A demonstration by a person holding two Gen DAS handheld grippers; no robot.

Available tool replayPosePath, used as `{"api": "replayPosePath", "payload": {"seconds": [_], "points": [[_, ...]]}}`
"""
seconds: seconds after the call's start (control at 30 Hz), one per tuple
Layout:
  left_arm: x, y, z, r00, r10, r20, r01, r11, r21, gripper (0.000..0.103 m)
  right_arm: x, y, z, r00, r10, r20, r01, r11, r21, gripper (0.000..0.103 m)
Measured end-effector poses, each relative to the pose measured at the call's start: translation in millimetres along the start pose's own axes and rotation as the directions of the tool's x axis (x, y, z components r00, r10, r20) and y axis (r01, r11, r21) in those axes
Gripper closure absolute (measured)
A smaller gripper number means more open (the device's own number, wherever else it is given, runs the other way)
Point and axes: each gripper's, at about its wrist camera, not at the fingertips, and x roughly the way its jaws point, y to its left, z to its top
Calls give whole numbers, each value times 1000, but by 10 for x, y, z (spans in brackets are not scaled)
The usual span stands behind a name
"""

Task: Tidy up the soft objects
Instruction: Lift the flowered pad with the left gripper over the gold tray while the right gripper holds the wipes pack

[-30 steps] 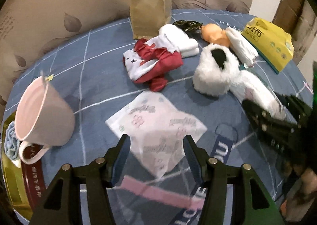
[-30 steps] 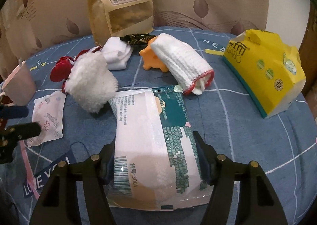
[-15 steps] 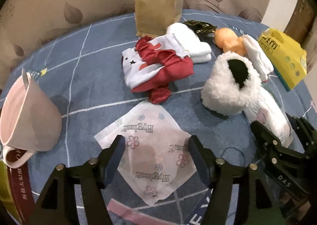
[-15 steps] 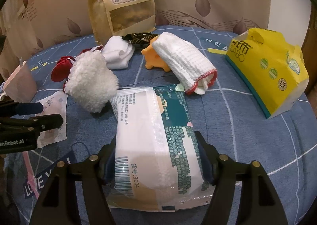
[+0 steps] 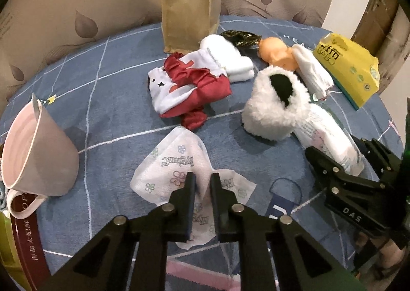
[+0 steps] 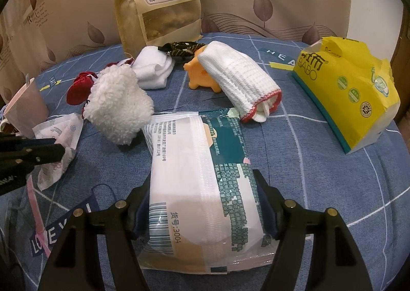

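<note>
Your left gripper (image 5: 202,184) has just clenched on the flowered tissue packet (image 5: 179,163), bunching its middle so it lifts off the blue bedsheet (image 5: 102,86). Your right gripper (image 6: 202,201) clasps the wipes pack (image 6: 200,175), lying flat, ready to sort.

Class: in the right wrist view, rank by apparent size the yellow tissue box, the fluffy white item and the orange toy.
1. yellow tissue box
2. fluffy white item
3. orange toy, partly covered by a cloth, so its full size is unsure.
</note>
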Motion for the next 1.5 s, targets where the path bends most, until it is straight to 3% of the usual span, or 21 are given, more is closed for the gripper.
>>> {"api": "replayPosePath", "payload": {"seconds": [0.6, 1.1, 1.5], "points": [[-312, 88, 181, 998, 16, 63, -16, 1000, 9, 91, 7, 1, 1, 1000, -2, 0, 2, 1000, -1, 35], [-790, 655, 490, 979, 148, 142, -145, 989, -35, 91, 5, 7, -6, 1000, -3, 0, 3, 1000, -2, 35], [-1045, 1169, 466, 960, 233, 154, -221, 971, -89, 91, 1, 8, -7, 1000, -5, 0, 5, 1000, -3, 35]]}}
